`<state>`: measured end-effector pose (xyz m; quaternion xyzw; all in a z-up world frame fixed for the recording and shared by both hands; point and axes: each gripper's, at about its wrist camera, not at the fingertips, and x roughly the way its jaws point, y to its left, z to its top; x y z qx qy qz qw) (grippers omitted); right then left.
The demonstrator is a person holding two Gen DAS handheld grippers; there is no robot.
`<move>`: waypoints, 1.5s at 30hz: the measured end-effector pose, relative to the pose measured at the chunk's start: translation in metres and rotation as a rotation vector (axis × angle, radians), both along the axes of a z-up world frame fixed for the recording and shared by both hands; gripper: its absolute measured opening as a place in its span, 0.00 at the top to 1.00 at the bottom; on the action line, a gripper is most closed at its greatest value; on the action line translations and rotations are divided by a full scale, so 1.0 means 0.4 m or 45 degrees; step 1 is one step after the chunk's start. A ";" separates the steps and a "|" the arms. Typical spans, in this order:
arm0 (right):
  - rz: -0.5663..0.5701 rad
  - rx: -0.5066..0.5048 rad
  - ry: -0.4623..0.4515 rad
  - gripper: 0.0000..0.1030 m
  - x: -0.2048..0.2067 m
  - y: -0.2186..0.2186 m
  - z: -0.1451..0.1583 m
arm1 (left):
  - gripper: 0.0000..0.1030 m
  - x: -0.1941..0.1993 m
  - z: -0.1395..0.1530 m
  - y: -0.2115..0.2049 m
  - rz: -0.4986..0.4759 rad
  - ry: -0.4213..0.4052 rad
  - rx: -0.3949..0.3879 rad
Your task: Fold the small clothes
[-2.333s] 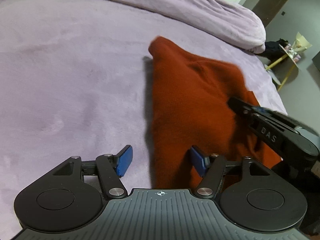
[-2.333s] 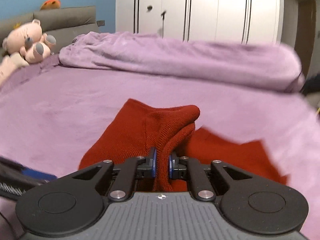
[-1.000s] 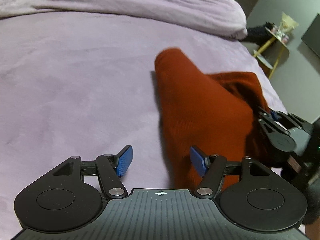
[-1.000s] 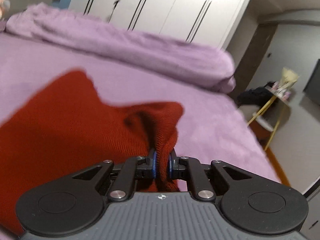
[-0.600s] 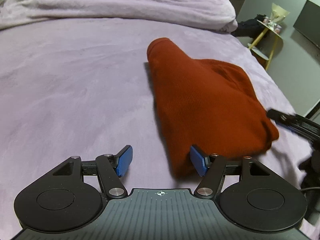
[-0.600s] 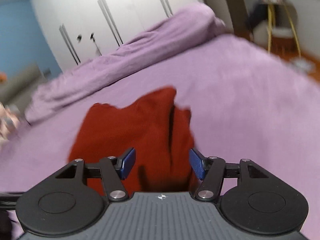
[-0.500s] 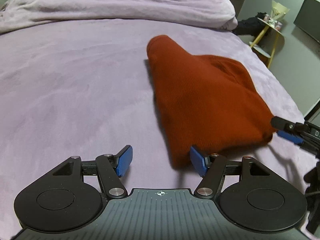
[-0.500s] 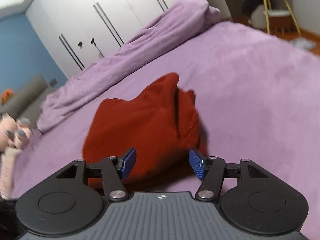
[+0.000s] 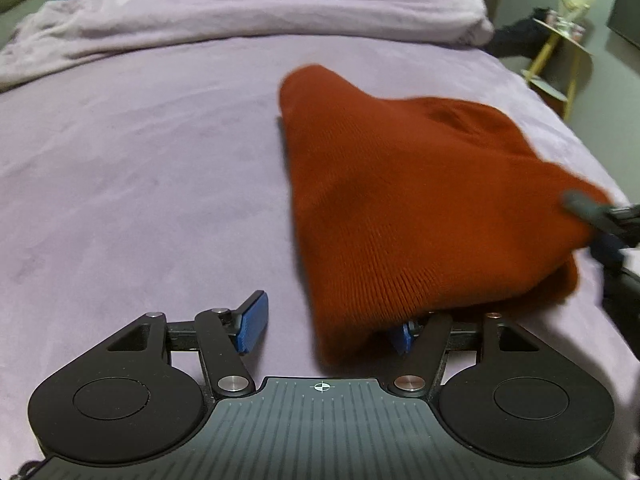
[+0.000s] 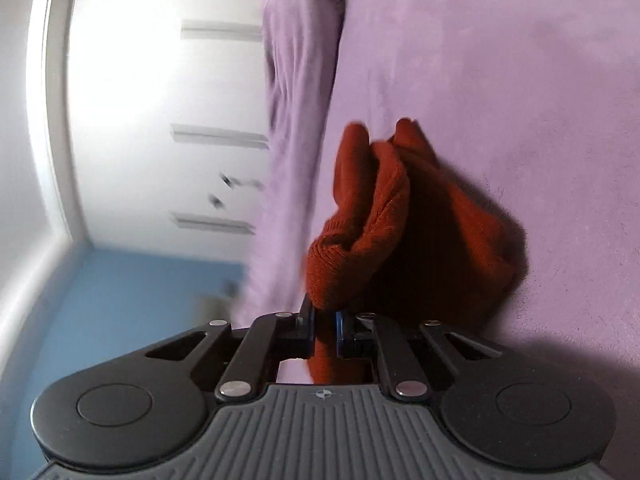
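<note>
Purple bed (image 9: 140,168): our right gripper (image 10: 324,334) clamps the red sweater's (image 9: 408,208) edge near the bed's right side; left gripper (image 9: 328,322) gapes apart.

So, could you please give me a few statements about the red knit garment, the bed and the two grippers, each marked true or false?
1. The right gripper has its jaws shut on an edge of the red knit garment. True.
2. The left gripper is clamped on the garment. False: its jaws stand wide open, and the garment's near edge drapes over the right-hand one.
3. The garment rests on the purple bed cover. True.
4. The garment is spread out flat in one layer. False: it is bunched into a thick folded mound.
5. A rumpled purple duvet lies along the far side of the bed. True.
</note>
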<state>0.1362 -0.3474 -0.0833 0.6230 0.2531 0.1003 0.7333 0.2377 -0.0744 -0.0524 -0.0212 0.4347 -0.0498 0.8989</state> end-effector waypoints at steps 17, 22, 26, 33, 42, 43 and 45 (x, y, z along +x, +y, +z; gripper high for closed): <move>0.232 -0.843 0.185 0.60 -0.022 0.026 0.089 | 0.27 -0.042 0.017 0.087 -0.046 0.011 0.032; 0.293 -1.069 -0.009 0.63 0.024 0.093 0.221 | 0.38 -0.043 0.121 0.181 -0.041 0.071 -0.177; 0.421 -1.242 -0.171 0.80 0.171 0.254 0.258 | 0.36 0.035 0.177 0.140 0.024 -0.080 -0.229; 0.376 -1.496 0.024 0.90 0.427 0.356 0.158 | 0.33 0.261 0.057 0.029 0.228 -0.067 -0.219; 0.352 -1.554 0.075 0.97 0.562 0.322 0.102 | 0.19 0.421 0.020 -0.037 0.206 -0.044 -0.016; 0.358 -1.574 0.066 0.97 0.570 0.323 0.094 | 0.17 0.437 0.007 -0.037 0.210 -0.016 -0.032; 0.359 -1.585 0.050 0.97 0.577 0.319 0.077 | 0.13 0.451 -0.011 -0.039 0.220 0.000 -0.030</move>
